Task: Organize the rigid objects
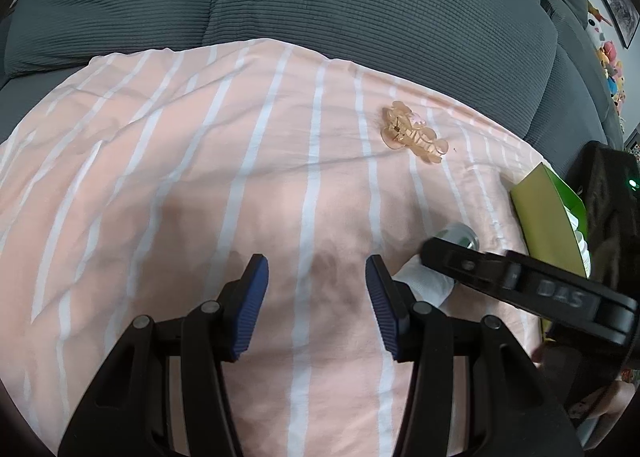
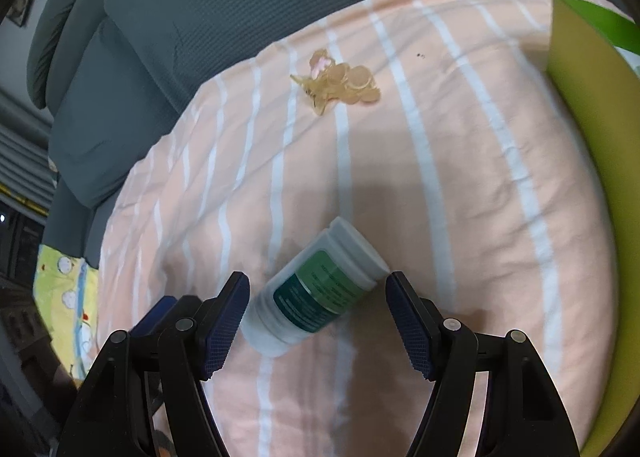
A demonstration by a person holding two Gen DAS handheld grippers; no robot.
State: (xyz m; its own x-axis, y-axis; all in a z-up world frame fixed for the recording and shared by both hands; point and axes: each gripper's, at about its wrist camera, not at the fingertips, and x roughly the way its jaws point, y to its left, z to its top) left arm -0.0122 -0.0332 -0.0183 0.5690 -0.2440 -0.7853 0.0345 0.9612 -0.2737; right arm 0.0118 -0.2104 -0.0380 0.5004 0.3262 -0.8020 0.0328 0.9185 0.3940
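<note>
- Tongs first: our right gripper (image 2: 316, 307) stood wide, its ribbed blue pads flanking the bottle (image 2: 316, 289) without pressing; our left gripper (image 1: 316, 293) hung half open, empty.
- We judged the smooth round bottle, lying tilted on soft striped cloth (image 2: 460, 177), could roll or squirt out of a skewed pinch.
- Beyond lay a knobbly amber hair clip (image 2: 340, 83); the green box (image 2: 580, 117) stood at the right edge.

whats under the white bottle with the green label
The bottle lies on its side on the pink striped sheet, between the open right gripper fingers. Whatever the sheet covers is hidden.
</note>
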